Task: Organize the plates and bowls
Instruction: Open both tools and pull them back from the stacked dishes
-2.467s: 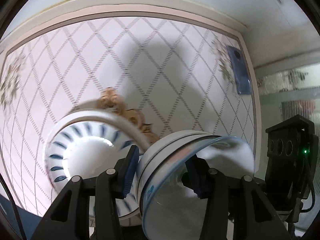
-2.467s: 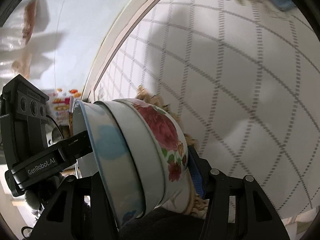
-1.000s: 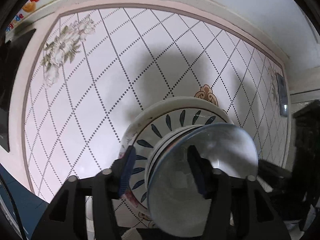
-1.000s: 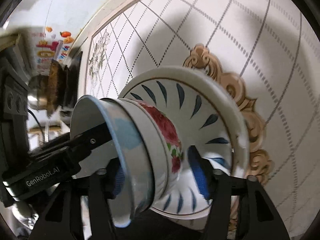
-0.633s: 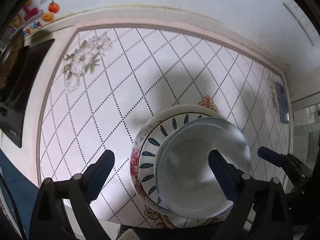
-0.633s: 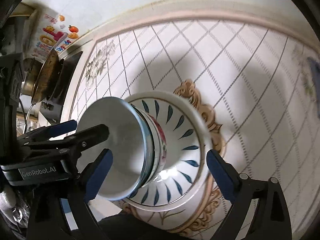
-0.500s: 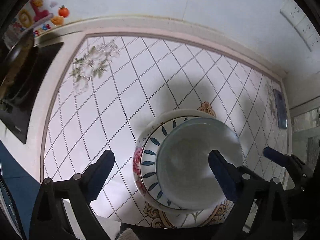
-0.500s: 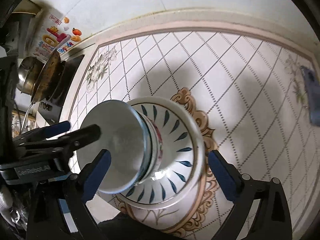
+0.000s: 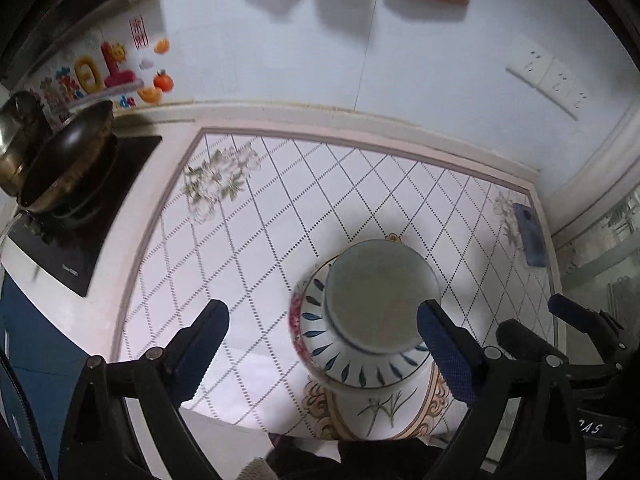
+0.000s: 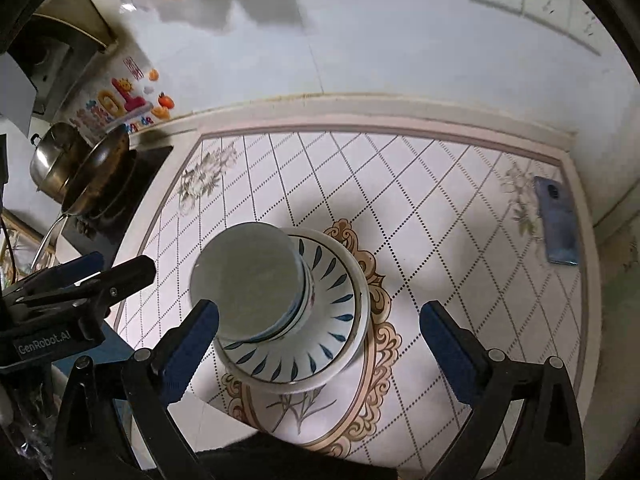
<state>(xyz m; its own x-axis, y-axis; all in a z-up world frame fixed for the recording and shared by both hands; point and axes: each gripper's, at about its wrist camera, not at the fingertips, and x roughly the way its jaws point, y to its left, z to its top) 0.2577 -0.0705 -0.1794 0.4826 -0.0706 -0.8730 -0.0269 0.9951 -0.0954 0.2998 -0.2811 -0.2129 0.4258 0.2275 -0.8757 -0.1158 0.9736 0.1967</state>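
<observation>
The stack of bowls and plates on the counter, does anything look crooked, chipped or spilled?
Nothing stands out. The bowls sit nested inside the blue-leaf plate, which rests on a floral plate. No chips or spills show, and both grippers are open and clear.

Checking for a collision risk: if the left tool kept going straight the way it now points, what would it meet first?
Most likely the stacked bowls standing on the plates: they sit between the left tool's open fingers, toward the right one. Depth is hard to judge, so it might graze past.
</observation>
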